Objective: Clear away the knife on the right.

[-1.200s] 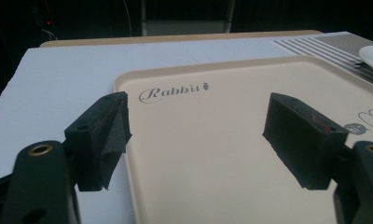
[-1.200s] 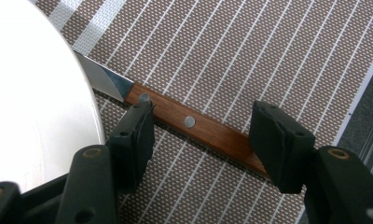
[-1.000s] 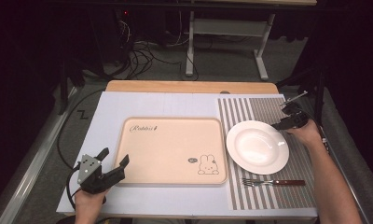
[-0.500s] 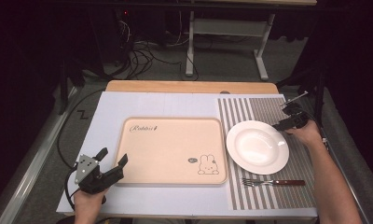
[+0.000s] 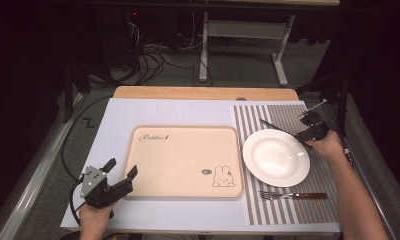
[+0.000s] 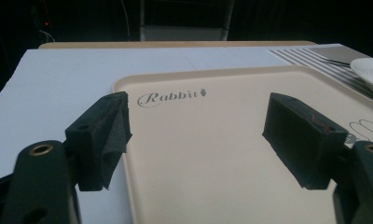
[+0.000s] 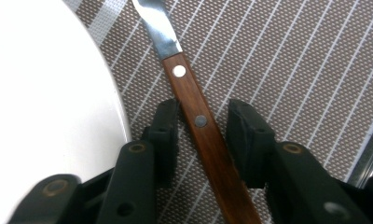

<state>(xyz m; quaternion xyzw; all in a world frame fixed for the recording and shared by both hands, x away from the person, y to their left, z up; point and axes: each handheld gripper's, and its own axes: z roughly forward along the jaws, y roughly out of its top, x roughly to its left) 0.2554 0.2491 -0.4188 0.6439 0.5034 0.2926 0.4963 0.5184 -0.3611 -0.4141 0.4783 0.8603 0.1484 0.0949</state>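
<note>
1. The left hand-held gripper [image 5: 122, 176] sits near the surface's front-left corner, jaws spread wide and empty, at the front-left corner of the beige tray [image 5: 183, 155].
2. The left gripper view brings out the tray's "Rabbit" lettering [image 6: 171, 96] between the parted jaws.
3. The right hand-held gripper [image 5: 304, 134] is near the surface's right edge, on the striped placemat [image 5: 288, 117], just beside the white plate [image 5: 276, 157].
4. The right gripper view shows its jaws partly open on either side of a wooden-handled knife [image 7: 194, 112], not yet pinching it; the knife lies flat on the placemat beside the plate's rim.
5. A fork [image 5: 293, 195] lies in front of the plate.
</note>
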